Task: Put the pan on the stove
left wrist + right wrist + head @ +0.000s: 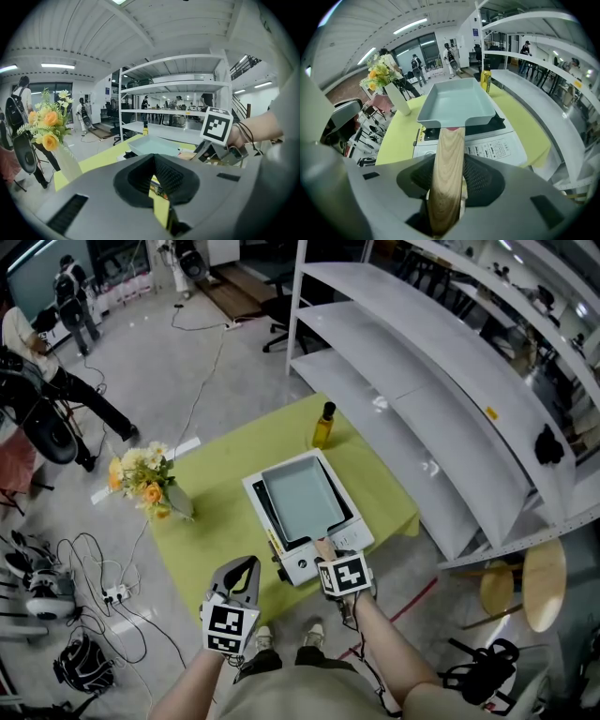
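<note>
Now pan point(457, 101) on stove point(497, 149), handle point(449, 154) between parted right tongs point(448, 180); left tongs point(157, 171) closed, empty.

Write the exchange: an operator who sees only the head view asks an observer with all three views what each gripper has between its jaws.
Operator: From above I can't see between the jaws of the right gripper. What is there?
Observer: The right gripper view shows the wooden handle of the pan lying between them; the jaws look slack, not clamped.
Operator: And the left gripper?
Observer: Its own view shows the jaws together, with nothing between them.
</note>
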A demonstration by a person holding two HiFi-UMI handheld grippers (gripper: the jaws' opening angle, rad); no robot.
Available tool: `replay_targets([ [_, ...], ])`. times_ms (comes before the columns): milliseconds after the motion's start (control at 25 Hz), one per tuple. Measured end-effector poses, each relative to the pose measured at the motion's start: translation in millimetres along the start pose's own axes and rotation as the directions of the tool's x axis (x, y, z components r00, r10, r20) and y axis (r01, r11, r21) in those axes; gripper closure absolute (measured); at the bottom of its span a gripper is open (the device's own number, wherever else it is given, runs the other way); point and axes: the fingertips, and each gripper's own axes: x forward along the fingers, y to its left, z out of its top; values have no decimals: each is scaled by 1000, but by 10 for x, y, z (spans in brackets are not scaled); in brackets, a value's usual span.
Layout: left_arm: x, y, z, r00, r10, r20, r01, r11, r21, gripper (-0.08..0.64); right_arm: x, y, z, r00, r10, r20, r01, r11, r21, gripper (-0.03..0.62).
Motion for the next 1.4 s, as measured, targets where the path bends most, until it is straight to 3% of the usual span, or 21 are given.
replay_targets([
  [80, -6, -7, -13, 1000, -2, -1, 2, 1000, 0, 552, -18, 8, -3, 1000, 4, 5, -4, 1000, -8, 398],
  [400, -84, -5, 29, 1000, -1, 9, 1, 1000, 10, 552, -322, -1, 110, 996, -1, 88, 1, 1000, -6, 367],
  [680, -258, 36, 349, 999, 7, 43, -9, 999, 45, 552, -794, 111, 331, 978, 78, 192, -83, 996, 19, 374],
  [800, -353, 60, 517, 997, 13, 73, -17, 998, 61, 552, -1035, 179, 436, 964, 86, 250, -90, 996, 6, 409],
  [960, -489, 83, 804, 991, 28, 133, -39, 996, 83, 552, -1401, 277, 606, 935, 103, 338, -107, 994, -9, 476],
  [1160, -715, 76, 1175, 975, 41, 220, -64, 993, 102, 552, -1923, 353, 791, 880, 104, 464, -105, 994, -23, 561],
  [1400, -1011, -9, 1526, 952, 25, 305, -74, 986, 148, 552, -2500, 523, 911, 807, 113, 580, -94, 994, -62, 586],
])
